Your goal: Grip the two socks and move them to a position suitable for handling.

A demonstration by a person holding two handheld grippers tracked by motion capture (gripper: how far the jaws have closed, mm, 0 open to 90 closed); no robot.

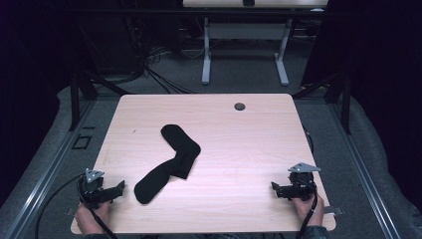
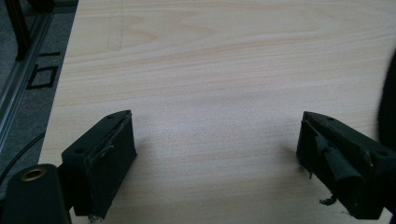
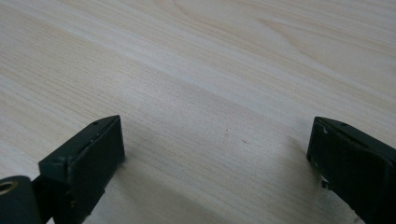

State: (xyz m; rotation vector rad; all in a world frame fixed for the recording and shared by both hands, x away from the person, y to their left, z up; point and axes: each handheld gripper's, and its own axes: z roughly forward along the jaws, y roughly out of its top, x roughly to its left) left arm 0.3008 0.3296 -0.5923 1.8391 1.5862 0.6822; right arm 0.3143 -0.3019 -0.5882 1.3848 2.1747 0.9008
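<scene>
A black sock (image 1: 171,162) lies bent on the light wood table (image 1: 239,134), left of the middle, its lower end reaching toward the near left. My left gripper (image 1: 118,188) rests low at the near left corner, just left of that end, jaws open with bare wood between them (image 2: 217,149). A dark edge of the sock (image 2: 388,102) shows at the right border of the left gripper view. My right gripper (image 1: 274,188) sits near the front right corner, far from the sock, jaws wide open over bare table (image 3: 217,154).
A small round dark grommet (image 1: 240,106) sits near the table's far edge. Cables trail from both grippers off the near edge. Beyond the table stand a white desk frame (image 1: 244,55) and dark floor with cables.
</scene>
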